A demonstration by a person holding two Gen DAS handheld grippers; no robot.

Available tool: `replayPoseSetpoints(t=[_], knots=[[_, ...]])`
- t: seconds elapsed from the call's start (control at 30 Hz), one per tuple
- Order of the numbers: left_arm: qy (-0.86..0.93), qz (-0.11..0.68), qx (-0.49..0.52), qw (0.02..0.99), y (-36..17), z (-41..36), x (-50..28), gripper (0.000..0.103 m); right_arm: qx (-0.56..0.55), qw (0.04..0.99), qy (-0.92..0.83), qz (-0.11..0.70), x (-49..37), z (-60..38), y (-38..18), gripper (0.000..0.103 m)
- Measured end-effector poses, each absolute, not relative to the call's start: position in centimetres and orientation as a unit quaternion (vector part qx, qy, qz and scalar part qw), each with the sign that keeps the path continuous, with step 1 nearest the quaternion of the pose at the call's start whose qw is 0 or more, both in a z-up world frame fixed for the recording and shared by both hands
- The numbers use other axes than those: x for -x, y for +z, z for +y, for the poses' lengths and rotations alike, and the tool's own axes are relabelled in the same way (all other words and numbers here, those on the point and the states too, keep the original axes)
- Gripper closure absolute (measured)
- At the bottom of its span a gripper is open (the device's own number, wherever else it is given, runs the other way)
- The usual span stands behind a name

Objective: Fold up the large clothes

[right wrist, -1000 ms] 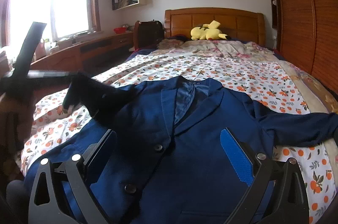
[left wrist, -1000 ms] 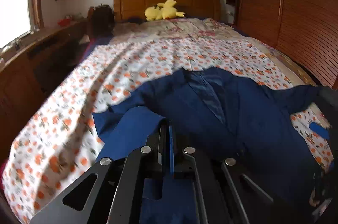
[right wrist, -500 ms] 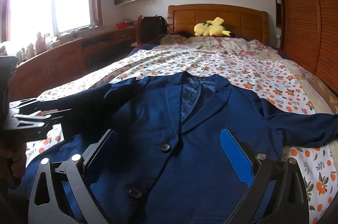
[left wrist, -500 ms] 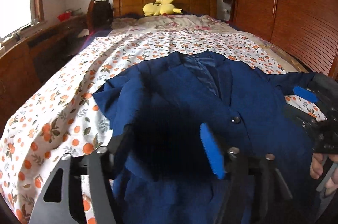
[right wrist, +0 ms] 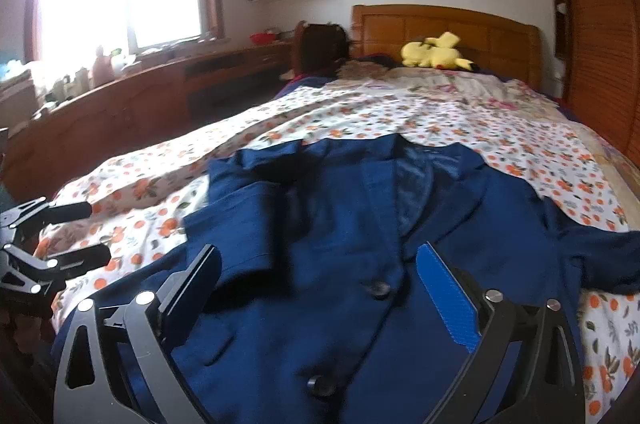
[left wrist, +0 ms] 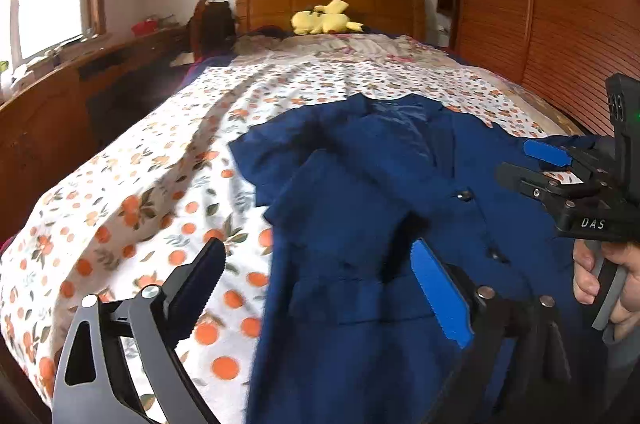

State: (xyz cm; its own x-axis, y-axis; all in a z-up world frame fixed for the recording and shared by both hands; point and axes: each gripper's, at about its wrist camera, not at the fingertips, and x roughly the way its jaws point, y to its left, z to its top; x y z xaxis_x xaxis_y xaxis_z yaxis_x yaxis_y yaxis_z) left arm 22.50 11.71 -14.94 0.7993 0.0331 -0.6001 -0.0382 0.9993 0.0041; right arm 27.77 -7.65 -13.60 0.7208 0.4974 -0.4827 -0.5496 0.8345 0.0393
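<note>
Released a second ago, the jacket [left wrist: 360,224] sleeve [left wrist: 340,208] lies folded across its front as the left gripper's [left wrist: 320,288] fingers [left wrist: 438,294] are still spreading, empty. Only the left view shows the person's hand [left wrist: 604,276] on the right gripper [right wrist: 320,288], its fingers spread wide above the jacket on the bed [right wrist: 460,120].

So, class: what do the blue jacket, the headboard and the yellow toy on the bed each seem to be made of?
Blue jacket: looks like woven suiting cloth, matte, with a shinier, satin-like lining at the collar.
Headboard: seems to be orange-brown wood with a smooth finish, in raised panels.
Yellow plush toy: appears soft and stuffed, with rounded, slumped shapes; too small to tell the fabric.
</note>
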Motion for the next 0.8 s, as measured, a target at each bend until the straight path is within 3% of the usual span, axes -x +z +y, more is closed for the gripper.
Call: replayPoseSetpoints(t=[0.37, 0.8], knots=[[0.059, 0.292, 0.015, 0.954, -13.8, 16.0, -19.7, 0.003, 0.095, 0.89, 0.352, 0.274, -27.7, -1.1, -14.4, 0.027], [0.073, 0.275, 0.03, 0.958, -12.8, 18.5, -17.4, 0.003, 0.154, 0.81, 0.395, 0.406, -31.2, 6.5, -21.8, 0.046]])
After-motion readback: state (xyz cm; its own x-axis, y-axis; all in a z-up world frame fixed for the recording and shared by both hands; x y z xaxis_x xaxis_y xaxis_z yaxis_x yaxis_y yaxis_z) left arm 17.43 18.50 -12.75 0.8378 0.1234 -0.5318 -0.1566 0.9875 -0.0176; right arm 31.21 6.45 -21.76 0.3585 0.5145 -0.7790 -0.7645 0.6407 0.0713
